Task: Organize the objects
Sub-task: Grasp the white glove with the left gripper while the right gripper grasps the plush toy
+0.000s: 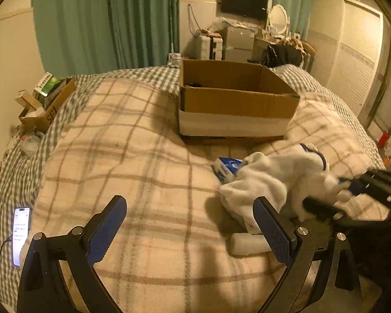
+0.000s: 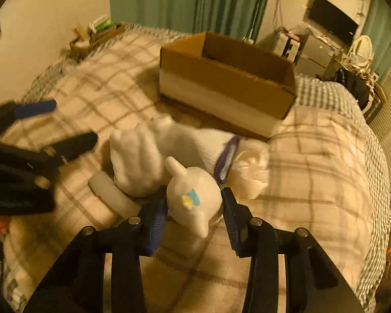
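Dim, warm yellow indoor light — soft shadows, motion blur in the right view, heavy fisheye bending at edges.

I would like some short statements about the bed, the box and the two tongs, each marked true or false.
1. The right tongs grip the white plush toy. True.
2. The left tongs hold the phone. False: they are open and hold nothing; the phone lies on the bed.
3. The cardboard box stands on the blanket, open at the top. True.
4. The plush toy is inside the box. False: it is in front of the box.
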Motion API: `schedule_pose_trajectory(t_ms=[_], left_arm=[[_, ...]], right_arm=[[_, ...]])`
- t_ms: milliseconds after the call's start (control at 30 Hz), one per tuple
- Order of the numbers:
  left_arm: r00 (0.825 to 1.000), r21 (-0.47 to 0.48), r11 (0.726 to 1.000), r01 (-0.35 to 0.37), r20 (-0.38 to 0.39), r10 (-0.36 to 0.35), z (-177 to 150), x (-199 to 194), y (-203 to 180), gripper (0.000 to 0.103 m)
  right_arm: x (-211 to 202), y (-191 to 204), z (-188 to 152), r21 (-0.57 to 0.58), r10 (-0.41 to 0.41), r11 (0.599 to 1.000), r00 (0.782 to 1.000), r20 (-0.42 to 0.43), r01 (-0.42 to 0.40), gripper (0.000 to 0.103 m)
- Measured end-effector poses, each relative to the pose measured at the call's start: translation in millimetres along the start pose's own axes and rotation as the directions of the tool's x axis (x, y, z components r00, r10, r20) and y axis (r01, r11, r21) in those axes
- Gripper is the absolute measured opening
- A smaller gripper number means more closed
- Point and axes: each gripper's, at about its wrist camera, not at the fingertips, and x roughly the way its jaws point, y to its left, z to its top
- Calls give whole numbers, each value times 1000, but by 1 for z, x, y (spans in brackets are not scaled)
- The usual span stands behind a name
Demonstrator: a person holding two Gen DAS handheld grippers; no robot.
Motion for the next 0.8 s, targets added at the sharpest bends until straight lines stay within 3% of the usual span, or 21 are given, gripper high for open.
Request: schedule_pose_trajectory(t_ms=[300,367,400,467,533,733,800], left_arm=[[994,141,987,82,-78,-72,12,27,-53,98],[990,173,978,119,-100,-103,12,35,-63,83],[988,179,976,126,-115,-106,11,38,-65,66],[988,183,976,121,-121,-100,9,40,-65,62],[988,174,977,123,-113,-104,8,33,-63,45],[986,126,980,155,-87,-145,11,6,-54,26],[986,115,980,161,-60,-155,15,-9,-49,24]], right_arm=[[-53,-36,3,97,-58,994,993,98,49,40],[-59,-44,1,114,-69,992,992,106,57,40],[-62,-47,1,121,-72,991,991,109,59,40],[-64,-51,-2,131,-71,990,991,110,57,40],[-67,-53,-4,138,-74,989,991,109,58,40],[-75,-56,-6,155,-81,986,989,122,62,40],[-82,-56,-6,150,-85,987,987,135,65,40]])
